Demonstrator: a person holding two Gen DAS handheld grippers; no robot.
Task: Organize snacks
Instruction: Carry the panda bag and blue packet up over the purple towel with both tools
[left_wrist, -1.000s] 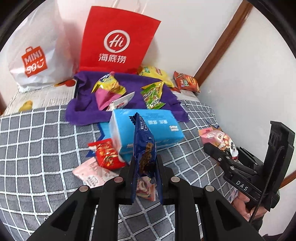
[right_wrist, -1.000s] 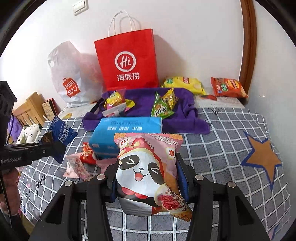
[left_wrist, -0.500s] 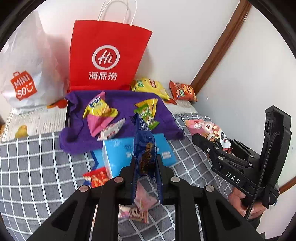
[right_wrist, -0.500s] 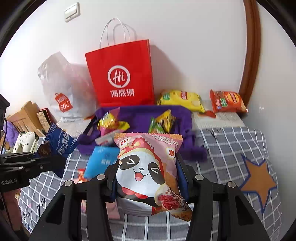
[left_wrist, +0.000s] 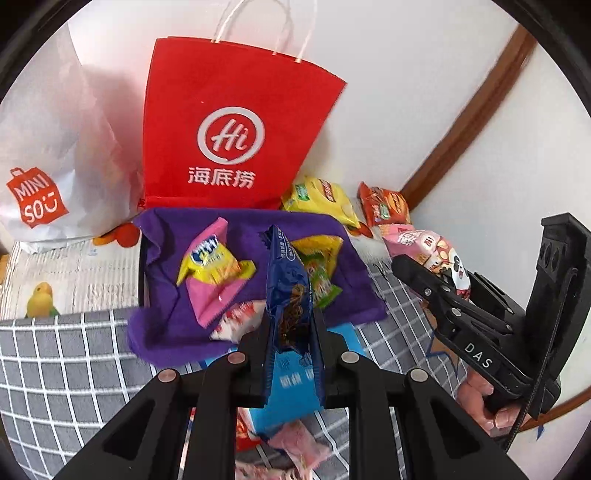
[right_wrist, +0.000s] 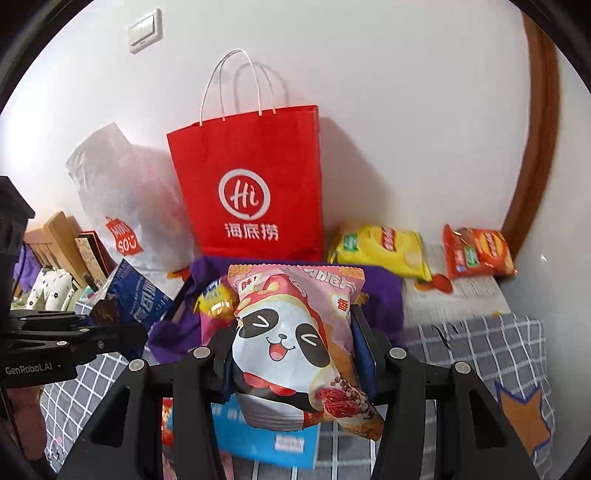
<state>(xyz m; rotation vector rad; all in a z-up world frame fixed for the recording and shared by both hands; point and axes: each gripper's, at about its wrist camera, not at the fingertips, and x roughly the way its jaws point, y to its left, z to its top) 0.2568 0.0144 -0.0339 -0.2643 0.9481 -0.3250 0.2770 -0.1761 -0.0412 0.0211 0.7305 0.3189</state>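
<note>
The left gripper (left_wrist: 290, 332) had its fingers (left_wrist: 255, 347) pinched tight on a dark blue foil snack packet (left_wrist: 286, 288), which stood edge-on and upright between them, above the front edge of a purple cloth (left_wrist: 166, 332). The right gripper (right_wrist: 295, 347) clamped a pink panda-printed crisp bag (right_wrist: 291, 332) between its fingers (right_wrist: 364, 347), the puffy bag filling the gap and its lower end hanging out below them. In the left wrist view a hand (left_wrist: 480, 402) gripped the handle of the right gripper at the lower right.

Both packets were held up over a bed with a grey checked cover (left_wrist: 55, 362). The purple cloth lay spread towards the wall and carried a yellow and pink wrapper (left_wrist: 210, 273), a green and yellow sachet (left_wrist: 319, 273) and a small red and white packet (left_wrist: 236, 321). Just nearer than the cloth lay a light blue rectangular pack (right_wrist: 266, 439), partly hidden behind the held bags, with a small pink wrapper (left_wrist: 299, 443) and a red one beside it.

Against the white wall stood a red paper carrier bag with white handles (right_wrist: 251, 192), touching the far edge of the cloth. A white plastic shopping bag with an orange logo (left_wrist: 40, 155) slumped to its left. To its right lay a yellow crisp bag (right_wrist: 380, 249) and, apart from it near the brown wooden trim (right_wrist: 535, 147), an orange crisp bag (right_wrist: 476, 251).
</note>
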